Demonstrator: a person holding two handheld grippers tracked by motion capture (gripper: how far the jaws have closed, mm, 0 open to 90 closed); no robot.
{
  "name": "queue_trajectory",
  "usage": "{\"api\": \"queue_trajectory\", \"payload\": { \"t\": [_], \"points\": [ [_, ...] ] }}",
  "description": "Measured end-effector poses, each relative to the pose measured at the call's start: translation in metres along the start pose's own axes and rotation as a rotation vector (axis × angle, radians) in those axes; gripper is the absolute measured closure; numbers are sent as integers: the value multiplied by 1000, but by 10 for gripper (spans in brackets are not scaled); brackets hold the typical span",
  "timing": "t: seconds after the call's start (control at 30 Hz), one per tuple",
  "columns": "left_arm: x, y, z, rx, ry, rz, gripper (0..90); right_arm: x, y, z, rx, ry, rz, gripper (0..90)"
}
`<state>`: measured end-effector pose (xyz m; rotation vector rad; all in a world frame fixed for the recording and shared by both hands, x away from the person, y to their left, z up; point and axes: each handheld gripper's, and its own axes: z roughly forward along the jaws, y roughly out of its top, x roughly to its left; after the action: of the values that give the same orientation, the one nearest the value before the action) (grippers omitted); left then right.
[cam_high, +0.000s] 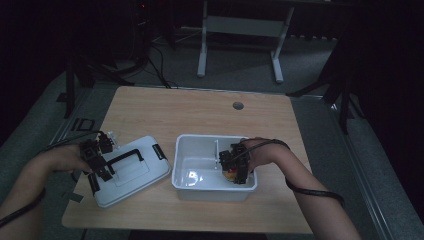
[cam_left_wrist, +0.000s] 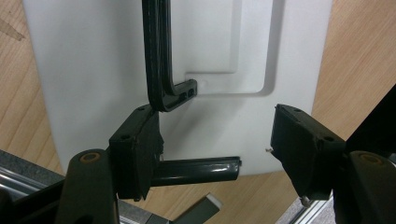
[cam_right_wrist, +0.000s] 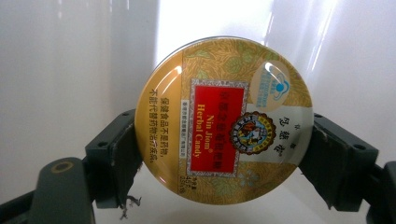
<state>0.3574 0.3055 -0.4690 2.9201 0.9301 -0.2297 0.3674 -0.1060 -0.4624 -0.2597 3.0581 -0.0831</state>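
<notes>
Overhead and gripper-mounted views of a wooden table (cam_high: 200, 112) in a dim room. A white bin (cam_high: 197, 167) with an inner divider (cam_high: 217, 152) stands near the front edge of the tabletop, slightly right of centre. Its white lid (cam_high: 131, 170), fitted with a black carrying handle (cam_high: 122, 156) and black latches, lies flat on the tabletop just left of the bin, turned at an angle, with one corner near the front left corner of the table.

Right gripper (cam_high: 235, 167), held in the person's right hand (cam_high: 262, 152), reaches down into the right compartment of the bin, close to its front wall. In the right gripper view its two jaws press on opposite edges of a round gold candy tin (cam_right_wrist: 224, 126), which has a red label at its centre; the tin is pinched between the pads with its printed face toward the camera and the white inside of the bin behind it. From above, the tin shows as a small orange patch under the gripper.

Left gripper (cam_high: 100, 165), held in the left hand (cam_high: 62, 159), rests over the left part of the lid. In the left gripper view its jaws stand spread, with nothing between the pads; the lid's handle (cam_left_wrist: 159, 60) ends just beside the left jaw, and the lid's near edge crosses the gap between them.

A round cable hole (cam_high: 238, 105) sits near the back edge of the tabletop.
</notes>
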Motion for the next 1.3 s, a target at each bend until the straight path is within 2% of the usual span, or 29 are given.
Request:
{"api": "queue_trajectory", "payload": {
  "t": [0.2, 0.4, 0.67, 0.93, 0.97, 1.07, 1.3],
  "points": [
    [0, 0, 1, -1, 2, 1, 328, -7, 3, 14, 61, -6, 32, 200],
    [0, -1, -1, -3, 5, 0, 328, -10, 3, 20, 67, -5, 58, 199],
    [0, 0, 0, 5, 9, 2, 328, -13, 2, 17, 54, 33, 79, 192],
    [0, -1, -1, 4, 12, 2, 327, -12, 2, 3, 8, 24, 83, 163],
    [0, -1, -2, 4, 13, -4, 328, -12, 2, -5, -15, 12, 94, 162],
    [-1, -2, -3, 2, 15, -5, 328, -11, 0, -16, -41, -3, 92, 160],
    [-1, -2, -2, 0, 15, -5, 328, -8, -9, -41, -79, -1, 102, 127]
  ]
}}
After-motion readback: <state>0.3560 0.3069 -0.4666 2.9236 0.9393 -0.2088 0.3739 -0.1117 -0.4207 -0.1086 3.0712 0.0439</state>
